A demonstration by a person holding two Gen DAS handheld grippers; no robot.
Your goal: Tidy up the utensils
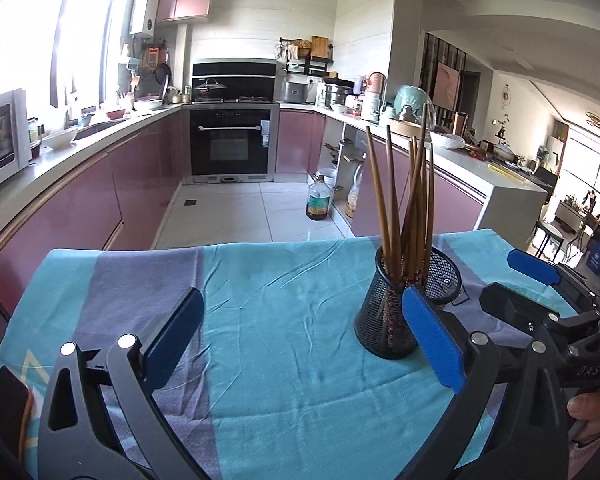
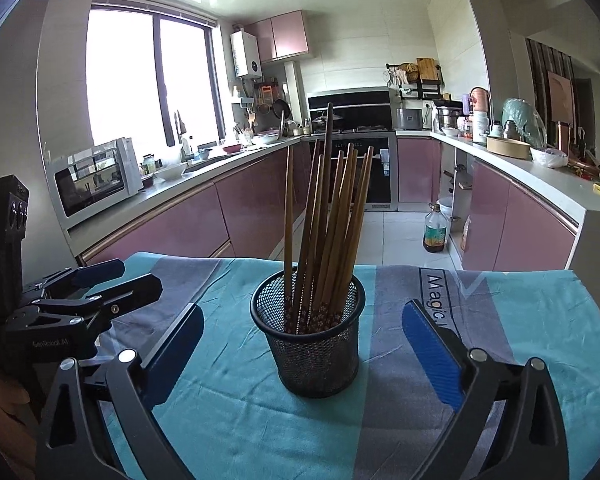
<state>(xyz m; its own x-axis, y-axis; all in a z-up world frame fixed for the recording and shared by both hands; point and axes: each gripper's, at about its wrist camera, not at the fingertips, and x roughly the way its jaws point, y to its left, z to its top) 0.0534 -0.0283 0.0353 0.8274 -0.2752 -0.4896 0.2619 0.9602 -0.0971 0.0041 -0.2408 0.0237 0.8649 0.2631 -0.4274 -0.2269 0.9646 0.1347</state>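
Standing upright on the desk draped with a turquoise and grey cloth: 1 black wire-mesh cylindrical holder packed with a bundle of brown wooden chopsticks, splayed and leaning toward the right. In the left wrist view, seemingly a second, lower mesh cup just behind that holder, though too hidden to be certain. No loose utensil visible on the cloth, so probably near the end of the sorting, or at a pause in it. Main risk from here, as a judgement: tipping the holder, tall, top-heavy and seated on wrinkled fabric; likely cause, a side knock from the left gripper, whose right finger sits close against the holder's wall, contact not discernible. Second risk: snagging the splayed sticks while reaching in from above and dragging the whole holder over. Left gripper spread wide, holding nothing. Right gripper likewise spread wide and empty, its fingers flanking the holder on both sides with clear gaps, touching neither mesh nor sticks.
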